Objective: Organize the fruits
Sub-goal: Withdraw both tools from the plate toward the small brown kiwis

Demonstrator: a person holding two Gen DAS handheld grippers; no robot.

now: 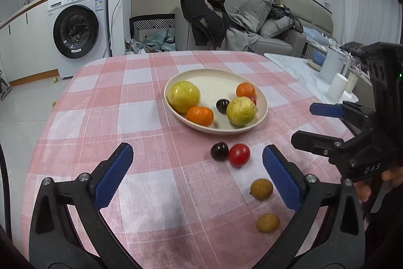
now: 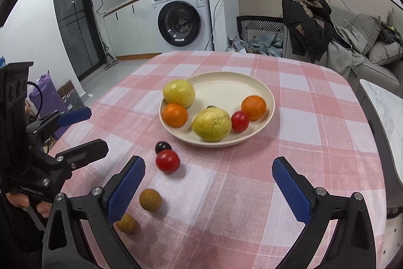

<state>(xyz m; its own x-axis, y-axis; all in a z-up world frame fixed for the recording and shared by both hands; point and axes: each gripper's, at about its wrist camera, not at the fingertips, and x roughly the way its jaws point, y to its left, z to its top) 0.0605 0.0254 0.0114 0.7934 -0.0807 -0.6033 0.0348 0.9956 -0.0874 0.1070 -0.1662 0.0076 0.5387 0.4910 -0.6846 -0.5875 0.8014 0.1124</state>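
Observation:
A cream plate (image 1: 214, 82) (image 2: 226, 90) on the pink checked tablecloth holds two yellow-green fruits (image 1: 184, 96) (image 2: 211, 124), two oranges (image 1: 200, 115) (image 2: 253, 107), a red tomato (image 2: 240, 121) and a dark plum (image 1: 223, 106). In front of the plate lie a dark plum (image 1: 219, 151) (image 2: 163, 147), a red tomato (image 1: 239, 155) (image 2: 167, 161) and two brown longans (image 1: 261, 189) (image 2: 150, 199). My left gripper (image 1: 199, 158) is open above the cloth, empty. My right gripper (image 2: 209, 168) is open and empty too; it also shows at the right edge of the left wrist view (image 1: 307, 122).
A white kettle (image 1: 332, 66) and cups stand on a marble side table (image 1: 297, 67) to the right. Behind the table are a grey sofa (image 1: 272, 37) draped with clothes and a washing machine (image 1: 78, 29). Small fruits lie on the floor (image 1: 55, 79).

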